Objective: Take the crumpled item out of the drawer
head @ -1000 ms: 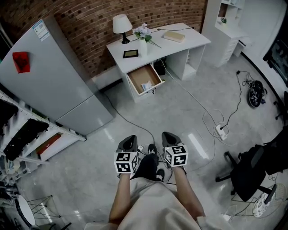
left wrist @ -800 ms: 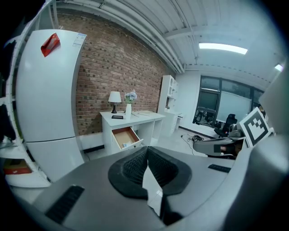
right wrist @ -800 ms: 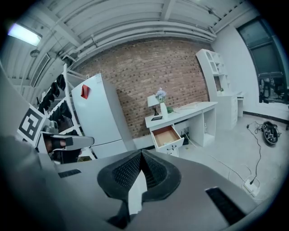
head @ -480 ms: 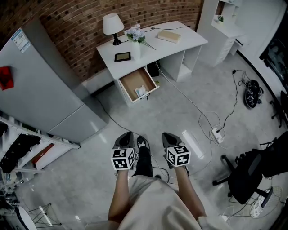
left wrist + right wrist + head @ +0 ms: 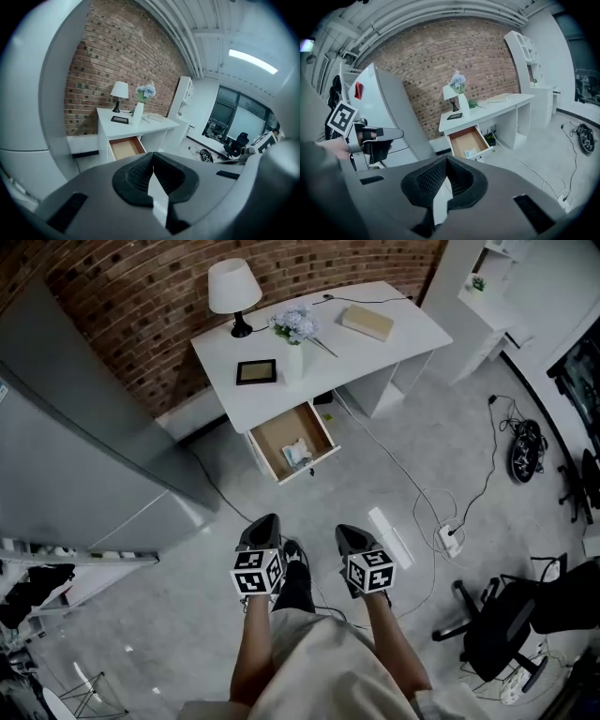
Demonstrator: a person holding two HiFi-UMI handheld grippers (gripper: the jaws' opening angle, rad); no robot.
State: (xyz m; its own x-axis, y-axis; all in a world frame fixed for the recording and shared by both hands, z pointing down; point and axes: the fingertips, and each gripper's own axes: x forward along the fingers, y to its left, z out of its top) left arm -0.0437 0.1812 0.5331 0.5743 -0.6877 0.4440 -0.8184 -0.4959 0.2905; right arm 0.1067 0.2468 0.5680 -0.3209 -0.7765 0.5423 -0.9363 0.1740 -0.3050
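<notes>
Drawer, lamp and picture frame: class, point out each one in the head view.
drawer (image 5: 275,432), head view, bare wooden bottom.
lamp (image 5: 232,284), head view, white shade.
picture frame (image 5: 256,371), head view, dark centre.

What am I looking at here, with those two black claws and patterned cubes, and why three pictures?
No robot here: a person stands in a room holding a two-jaw gripper in each hand, the left gripper and the right gripper. The patterned cubes are part of those tools. The top-down picture comes from a camera on the person's head. The other two come from cameras riding on each gripper, looking along its jaws. Both pairs of jaws are closed and hold nothing. Ahead stands a white desk carrying a lamp, a vase of flowers, a small dark frame and a book. Its drawer is pulled open, with a pale crumpled item inside, which the person is meant to take out.
</notes>
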